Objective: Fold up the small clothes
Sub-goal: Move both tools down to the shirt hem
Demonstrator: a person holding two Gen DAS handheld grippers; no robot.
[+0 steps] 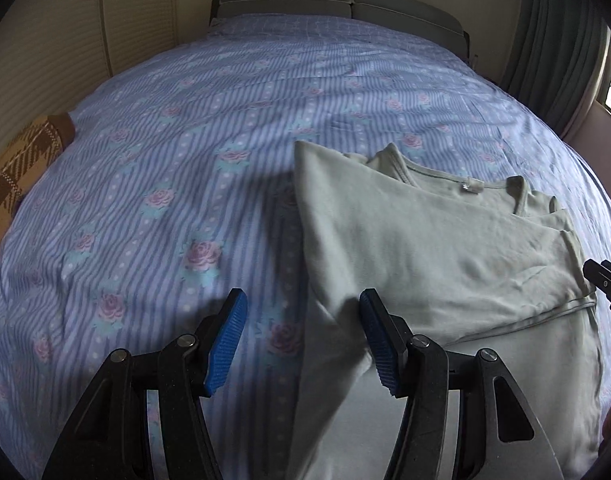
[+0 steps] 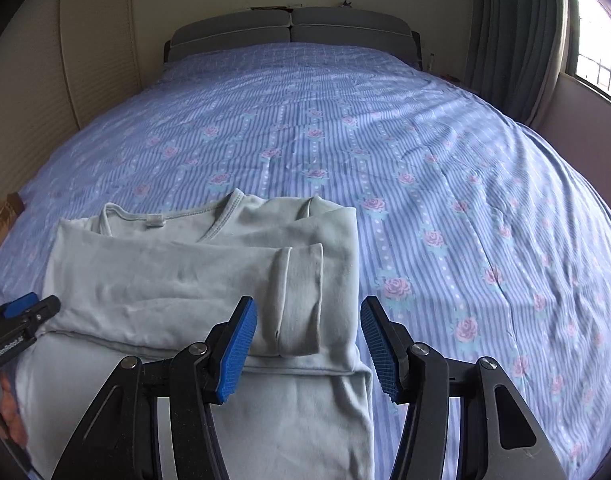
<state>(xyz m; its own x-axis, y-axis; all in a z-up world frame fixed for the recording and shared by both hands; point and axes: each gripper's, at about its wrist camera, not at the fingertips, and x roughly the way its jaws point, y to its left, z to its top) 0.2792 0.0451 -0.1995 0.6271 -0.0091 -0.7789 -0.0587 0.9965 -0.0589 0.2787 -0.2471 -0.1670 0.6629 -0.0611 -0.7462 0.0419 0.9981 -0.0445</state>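
Both tools spread, empty: left tool (image 1: 303, 346), right tool (image 2: 309, 350); pale shirt (image 2: 209, 276) sleeves folded across.

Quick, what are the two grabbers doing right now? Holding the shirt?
Left gripper: open, holding nothing, over the shirt's left edge.
Right gripper: open, holding nothing.

White lettering "GenRobot.AI", partly blurred, on black body of left hand-held gripper (image 2: 23, 312), seen at left edge of right wrist view; last letters hard to make out
Small white tag (image 2: 154, 221) inside shirt neckline: print too small to read in either view
No other readable text, numbers, signs
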